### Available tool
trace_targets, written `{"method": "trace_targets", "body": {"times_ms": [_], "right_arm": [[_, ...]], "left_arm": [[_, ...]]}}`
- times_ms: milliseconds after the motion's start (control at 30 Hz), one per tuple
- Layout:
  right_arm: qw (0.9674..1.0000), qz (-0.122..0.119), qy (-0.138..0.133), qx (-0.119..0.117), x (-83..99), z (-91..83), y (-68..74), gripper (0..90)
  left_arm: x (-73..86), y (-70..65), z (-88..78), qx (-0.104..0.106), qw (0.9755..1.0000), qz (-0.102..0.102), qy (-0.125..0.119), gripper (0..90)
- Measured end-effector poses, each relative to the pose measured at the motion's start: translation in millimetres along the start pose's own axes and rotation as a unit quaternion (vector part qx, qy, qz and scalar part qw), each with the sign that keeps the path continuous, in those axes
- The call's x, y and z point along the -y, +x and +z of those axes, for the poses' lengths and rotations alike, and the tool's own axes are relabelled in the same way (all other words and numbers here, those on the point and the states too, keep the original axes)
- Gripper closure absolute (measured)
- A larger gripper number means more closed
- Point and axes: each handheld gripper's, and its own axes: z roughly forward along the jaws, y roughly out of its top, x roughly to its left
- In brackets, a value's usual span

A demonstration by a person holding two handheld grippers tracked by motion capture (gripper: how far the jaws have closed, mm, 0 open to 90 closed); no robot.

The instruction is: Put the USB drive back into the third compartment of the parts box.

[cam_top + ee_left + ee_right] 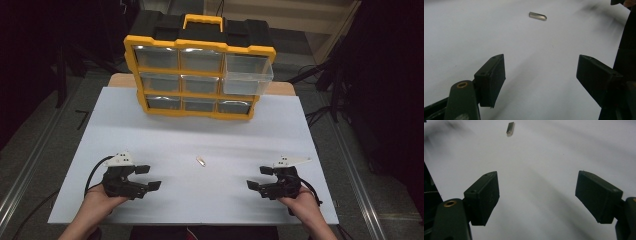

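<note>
- The step in hand looks like the approach: a small metal key (201,161) lies flat on the white tabletop (165,140), just below the middle of the high view, between the two grippers and apart from both.
- The left gripper (148,177) rests at the lower left of the high view, jaws spread and empty. In the left gripper view the metal key (538,15) sits near the top edge, well ahead of the jaws.
- The right gripper (259,177) rests at the lower right, jaws likewise spread with nothing between them. In the right gripper view the metal key (510,128) lies at the upper left, ahead of the jaws.
- At the top centre stands a yellow drawer organiser (197,90); its upper right drawer (247,75) is pulled out and looks empty, a likely place for the piece.
- The next move probably calls for one gripper to travel forward, straddle the piece across its narrow width, come down close to the tabletop and close gently, since so thin and flat a piece could slip away.
</note>
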Motion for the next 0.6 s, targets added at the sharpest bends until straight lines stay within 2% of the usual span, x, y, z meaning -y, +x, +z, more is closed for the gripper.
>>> {"method": "trace_targets", "body": {"times_ms": [100,400,467,600], "right_arm": [[1.0,0.0,-0.002,0.006,-0.2,0.6,0.1,17.6],[1.0,0.004,-0.005,0.002,-1.3,1.3,-1.4,17.5],[0.9999,0.009,-0.002,0.009,-1.0,2.4,-1.3,17.4],[0.9999,-0.004,0.008,0.015,-1.4,2.5,-1.3,17.4]], "left_arm": [[0.2,-0.3,0.2,-0.001,1.0,0.001,0.001,24.7],[0.4,0.5,0.2,-0.005,1.0,0.0,0.005,24.8],[0.3,0.1,-0.5,-0.005,1.0,0.001,0.004,24.7],[0.3,0.0,-0.9,-0.003,1.0,0.001,0.001,24.8]]}}
